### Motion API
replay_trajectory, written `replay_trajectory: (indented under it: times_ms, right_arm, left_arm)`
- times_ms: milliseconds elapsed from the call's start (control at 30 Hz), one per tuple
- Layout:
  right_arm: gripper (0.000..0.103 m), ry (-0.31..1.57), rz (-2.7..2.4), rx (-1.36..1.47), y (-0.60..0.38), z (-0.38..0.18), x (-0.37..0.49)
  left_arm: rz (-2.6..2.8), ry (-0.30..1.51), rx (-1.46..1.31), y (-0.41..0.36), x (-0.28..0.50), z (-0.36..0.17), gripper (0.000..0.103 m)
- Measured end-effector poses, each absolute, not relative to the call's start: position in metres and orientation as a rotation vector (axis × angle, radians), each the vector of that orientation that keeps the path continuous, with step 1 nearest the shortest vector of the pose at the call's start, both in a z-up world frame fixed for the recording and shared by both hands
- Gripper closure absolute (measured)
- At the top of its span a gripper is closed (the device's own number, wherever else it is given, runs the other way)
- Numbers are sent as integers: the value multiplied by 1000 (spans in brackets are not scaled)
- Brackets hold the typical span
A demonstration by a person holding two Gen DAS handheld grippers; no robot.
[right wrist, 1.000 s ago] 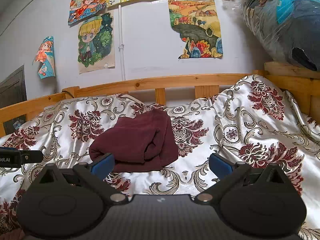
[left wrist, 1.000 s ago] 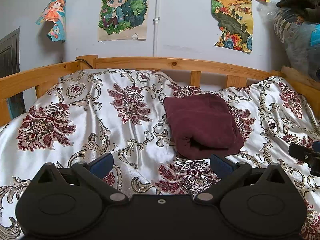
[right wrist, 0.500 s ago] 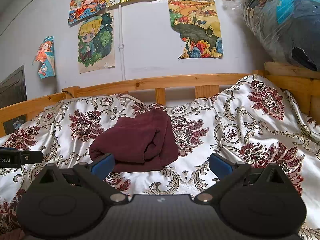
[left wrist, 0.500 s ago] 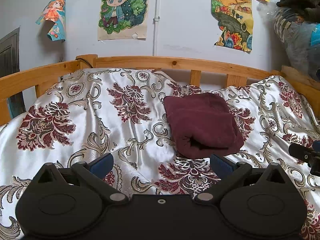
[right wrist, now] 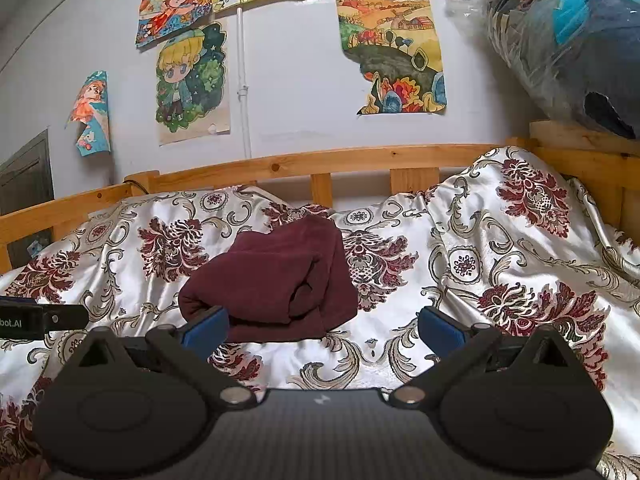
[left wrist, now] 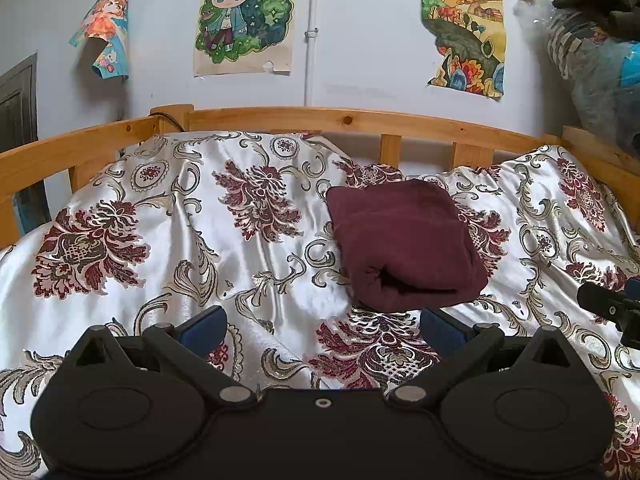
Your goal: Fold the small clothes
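Nothing has moved; folded maroon garment (left wrist: 404,240) lies on bedspread (left wrist: 180,220); both hand-held grippers empty.

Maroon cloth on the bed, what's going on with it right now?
A person is holding a gripper in each hand over a bed covered by a shiny white floral bedspread. The dark maroon folded garment lies on it as a compact bundle, with nothing touching it. The left gripper and the right gripper are both open and empty, hovering on the near side of the garment. The fold looks done, or close to it.
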State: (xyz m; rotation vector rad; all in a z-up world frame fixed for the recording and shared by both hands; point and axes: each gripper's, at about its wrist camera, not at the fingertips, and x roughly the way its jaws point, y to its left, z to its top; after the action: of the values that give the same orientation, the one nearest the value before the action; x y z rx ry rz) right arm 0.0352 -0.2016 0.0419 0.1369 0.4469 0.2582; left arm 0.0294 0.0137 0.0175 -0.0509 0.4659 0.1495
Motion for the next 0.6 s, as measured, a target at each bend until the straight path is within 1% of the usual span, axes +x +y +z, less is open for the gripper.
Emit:
replay_trajectory:
  times_ms: [233,433,600]
  right_arm:
    - [0,461,262,138,-200,41,36]
    - [0,593,261,183,-194,26,40]
    - [0,642,250,158,-188,18,42]
  left_arm:
    - [140,513,-50,14,34,14,1]
    - [193,616,-95,22,40,8,1]
    - [208,667,-120,27,43,2,1]
